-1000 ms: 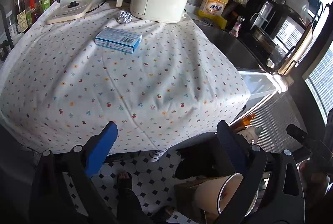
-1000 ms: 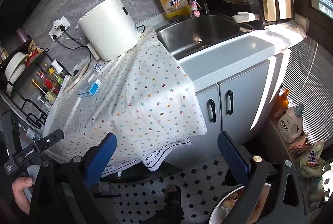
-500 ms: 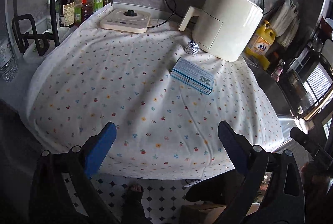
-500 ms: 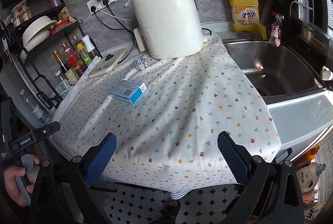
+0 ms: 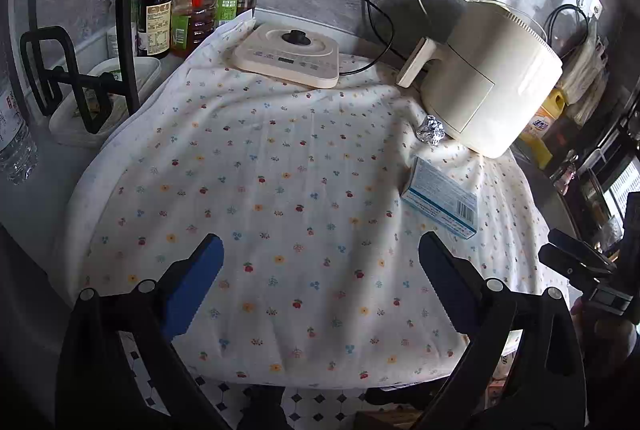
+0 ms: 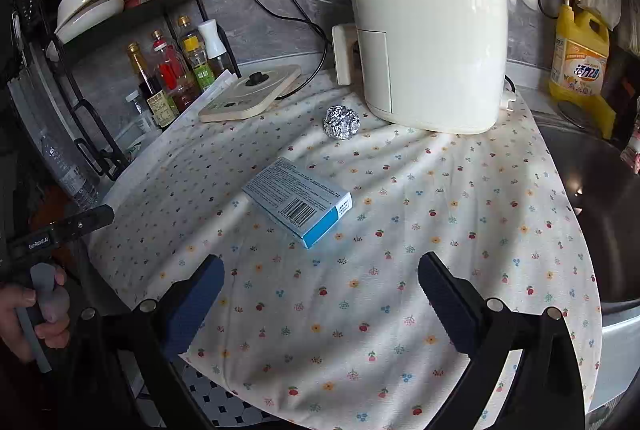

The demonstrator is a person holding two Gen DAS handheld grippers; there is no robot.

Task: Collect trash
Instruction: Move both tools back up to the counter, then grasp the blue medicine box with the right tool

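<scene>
- The right gripper is hovering with its fingers spread and empty, lined up toward the blue carton, probably the first grab.
- The left gripper is also gaping wide, holding nothing, over bare floral tablecloth.
- The foil ball is sitting just beside the air fryer.
- No trash bin is showing; the sink is looking empty.
</scene>
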